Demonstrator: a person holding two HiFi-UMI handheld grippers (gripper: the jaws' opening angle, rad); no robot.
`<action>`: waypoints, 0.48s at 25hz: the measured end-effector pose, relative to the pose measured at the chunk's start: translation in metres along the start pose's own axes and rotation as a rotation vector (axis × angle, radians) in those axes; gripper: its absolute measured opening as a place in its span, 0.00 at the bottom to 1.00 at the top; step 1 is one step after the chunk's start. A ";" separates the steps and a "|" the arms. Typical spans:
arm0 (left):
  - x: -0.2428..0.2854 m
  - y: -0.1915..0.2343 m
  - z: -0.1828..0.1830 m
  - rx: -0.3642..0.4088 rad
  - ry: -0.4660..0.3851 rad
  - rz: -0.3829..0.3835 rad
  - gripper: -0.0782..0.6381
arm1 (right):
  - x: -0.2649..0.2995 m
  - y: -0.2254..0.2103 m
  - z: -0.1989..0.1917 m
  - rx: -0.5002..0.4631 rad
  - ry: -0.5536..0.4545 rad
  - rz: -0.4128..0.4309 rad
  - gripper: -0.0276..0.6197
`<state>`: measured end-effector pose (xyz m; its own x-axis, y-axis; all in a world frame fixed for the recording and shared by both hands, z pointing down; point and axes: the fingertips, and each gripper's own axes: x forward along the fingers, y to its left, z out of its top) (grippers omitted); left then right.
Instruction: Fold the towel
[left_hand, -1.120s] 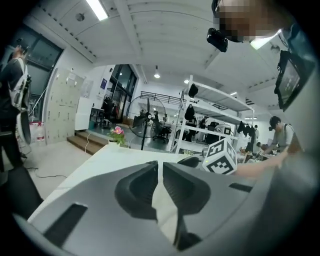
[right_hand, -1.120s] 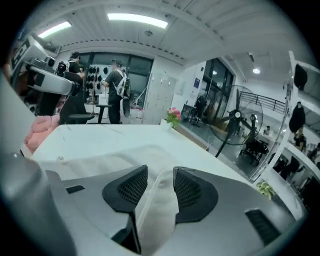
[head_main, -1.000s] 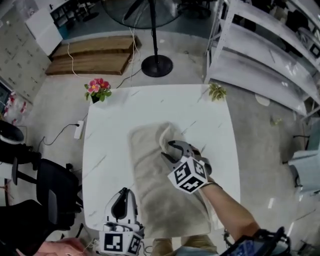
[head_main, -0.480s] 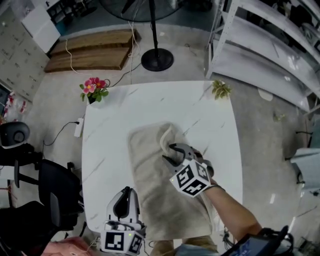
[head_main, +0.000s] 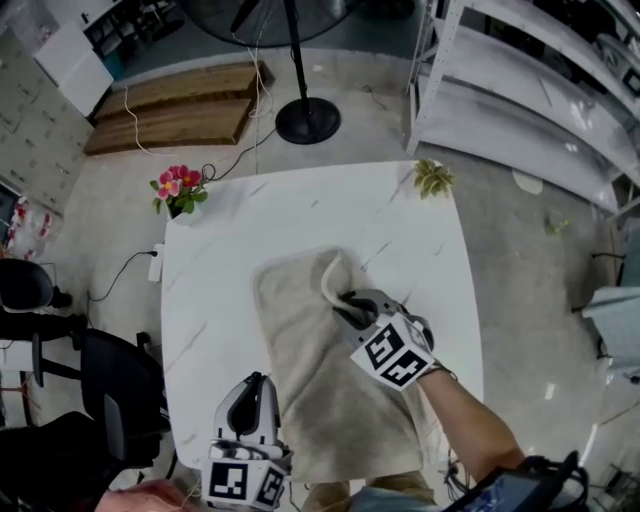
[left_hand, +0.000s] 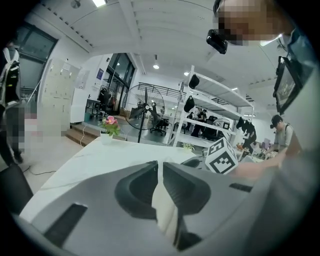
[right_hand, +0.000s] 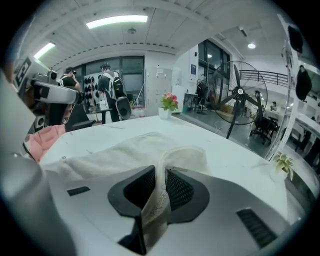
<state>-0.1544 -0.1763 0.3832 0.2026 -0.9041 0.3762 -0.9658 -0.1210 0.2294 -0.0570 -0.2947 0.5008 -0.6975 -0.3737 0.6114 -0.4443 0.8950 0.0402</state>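
Observation:
A beige towel (head_main: 320, 400) lies lengthwise on the white marble table (head_main: 210, 290). My right gripper (head_main: 345, 302) sits at the towel's far right part, where a fold stands up. Its jaws have just been closing, and in the right gripper view they (right_hand: 161, 172) pinch that raised fold of towel (right_hand: 125, 147). My left gripper (head_main: 252, 382) is at the table's near edge, by the towel's near left side. In the left gripper view its jaws (left_hand: 160, 167) are shut, with pale cloth showing between them.
A pot of pink flowers (head_main: 172, 188) stands at the table's far left corner and a small green plant (head_main: 432, 178) at the far right corner. A fan stand (head_main: 307, 120), white shelving (head_main: 520, 90) and a black chair (head_main: 110, 390) surround the table.
The right gripper's jaws have closed on the raised towel fold. The left gripper has stayed near the front edge.

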 end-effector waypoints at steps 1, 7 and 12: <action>0.002 -0.003 0.000 -0.001 0.002 -0.006 0.16 | -0.002 -0.001 0.000 0.015 -0.008 0.005 0.16; 0.010 -0.017 0.002 0.014 0.011 -0.045 0.16 | -0.036 -0.038 0.000 0.097 -0.092 -0.102 0.15; 0.012 -0.027 0.002 0.026 0.017 -0.066 0.16 | -0.086 -0.145 -0.069 0.207 0.013 -0.417 0.21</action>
<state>-0.1263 -0.1844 0.3799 0.2681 -0.8869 0.3763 -0.9541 -0.1904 0.2311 0.1065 -0.3750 0.4971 -0.4291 -0.6871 0.5864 -0.7891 0.6010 0.1267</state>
